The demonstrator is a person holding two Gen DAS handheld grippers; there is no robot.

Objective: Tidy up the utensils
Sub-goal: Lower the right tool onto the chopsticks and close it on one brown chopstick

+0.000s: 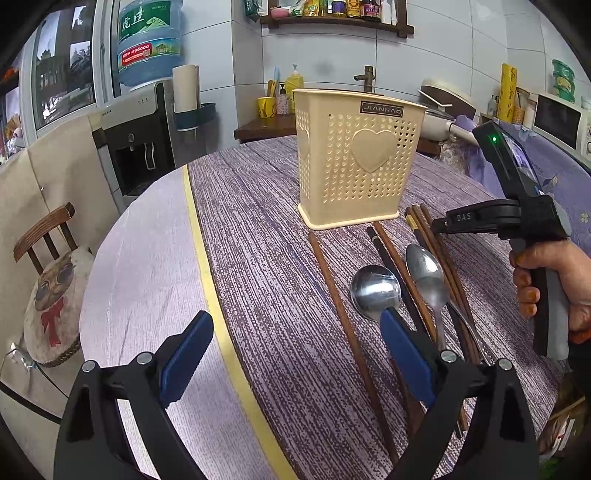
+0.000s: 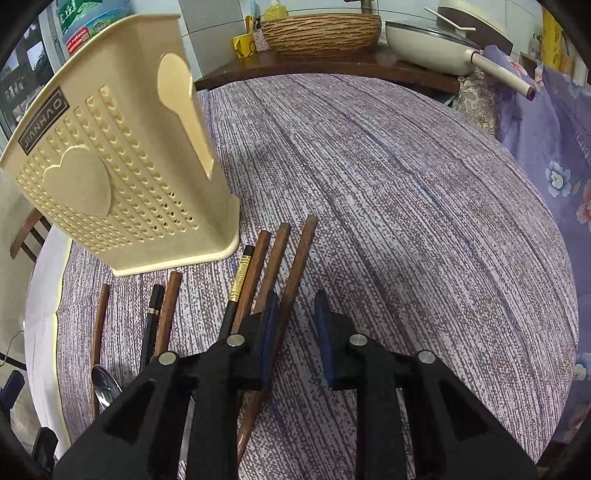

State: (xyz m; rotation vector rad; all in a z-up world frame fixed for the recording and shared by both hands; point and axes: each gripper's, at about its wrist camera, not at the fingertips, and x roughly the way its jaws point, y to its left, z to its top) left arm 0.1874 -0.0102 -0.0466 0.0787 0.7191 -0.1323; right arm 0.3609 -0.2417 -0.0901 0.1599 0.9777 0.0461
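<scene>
A round worktop (image 1: 258, 229) wears a purple woven cloth (image 2: 406, 206). A cream perforated utensil holder (image 1: 356, 162) stands upright on it. Just beside its base lie brown wooden chopsticks (image 2: 295, 258), black chopsticks (image 2: 155, 310) and two metal spoons (image 1: 375, 290), side by side.

Home kitchen/dining area. Evidence: tiled walls w/ condiment shelf (image 1: 334, 11), water dispenser (image 1: 138, 136) w/ big bottle, microwave (image 1: 561, 122), pan (image 2: 428, 40), round table (image 1: 258, 221) w/ purple cloth, wooden chair (image 1: 44, 236).
</scene>
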